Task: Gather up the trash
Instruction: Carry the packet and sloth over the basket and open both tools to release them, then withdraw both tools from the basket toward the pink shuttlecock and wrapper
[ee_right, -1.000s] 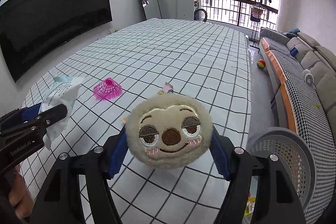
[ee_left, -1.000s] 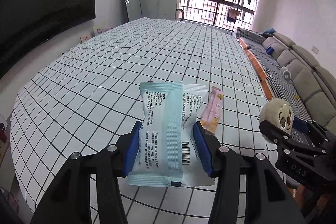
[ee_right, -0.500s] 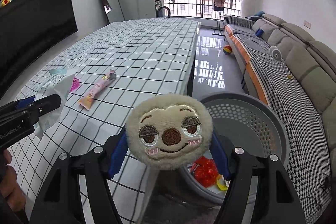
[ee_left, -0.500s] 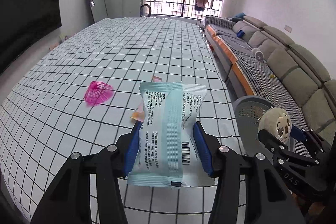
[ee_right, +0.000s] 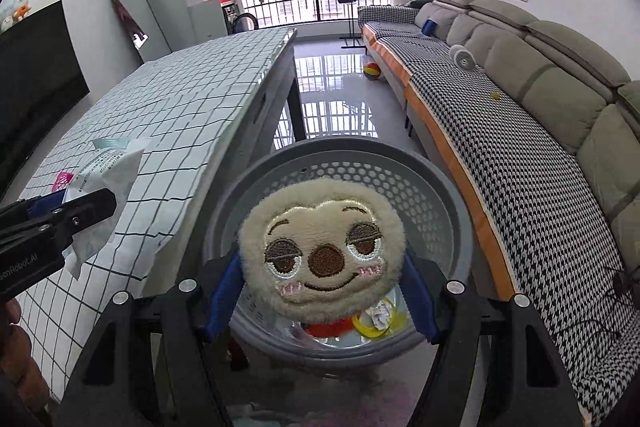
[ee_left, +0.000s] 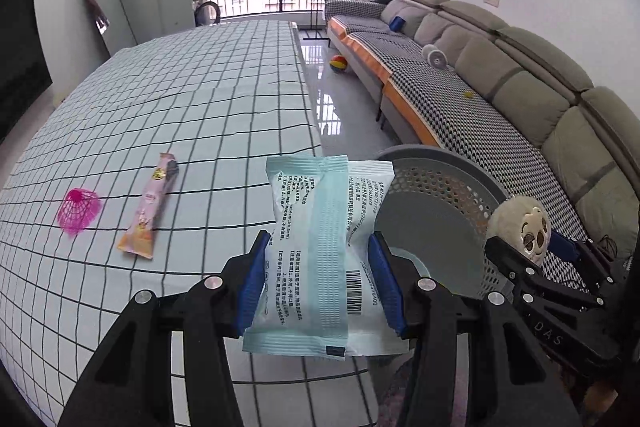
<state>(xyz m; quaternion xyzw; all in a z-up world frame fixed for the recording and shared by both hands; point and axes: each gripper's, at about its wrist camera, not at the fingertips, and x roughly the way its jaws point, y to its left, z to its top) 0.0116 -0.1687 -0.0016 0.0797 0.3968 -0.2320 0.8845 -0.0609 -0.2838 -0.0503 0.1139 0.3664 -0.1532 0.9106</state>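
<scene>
My left gripper [ee_left: 320, 283] is shut on a pale blue and white snack packet [ee_left: 324, 251], held near the table's right edge. My right gripper [ee_right: 320, 287] is shut on a round beige plush face [ee_right: 322, 247], held directly over the grey perforated trash basket [ee_right: 452, 187] on the floor. The basket [ee_left: 460, 187] holds some red, yellow and white scraps [ee_right: 372, 319]. The left gripper and packet [ee_right: 104, 183] also show at the left of the right wrist view. The plush [ee_left: 520, 227] shows at the right of the left wrist view.
A pink long wrapper [ee_left: 150, 207] and a pink plastic mesh piece [ee_left: 78, 211] lie on the checked tablecloth [ee_left: 180, 99]. A grey sofa [ee_left: 500, 87] runs along the right wall. A ball [ee_right: 372, 70] lies on the shiny floor.
Both grippers have swung right, from over the table toward the basket. The right gripper with the plush now hangs above the basket. Both grips are unchanged.
</scene>
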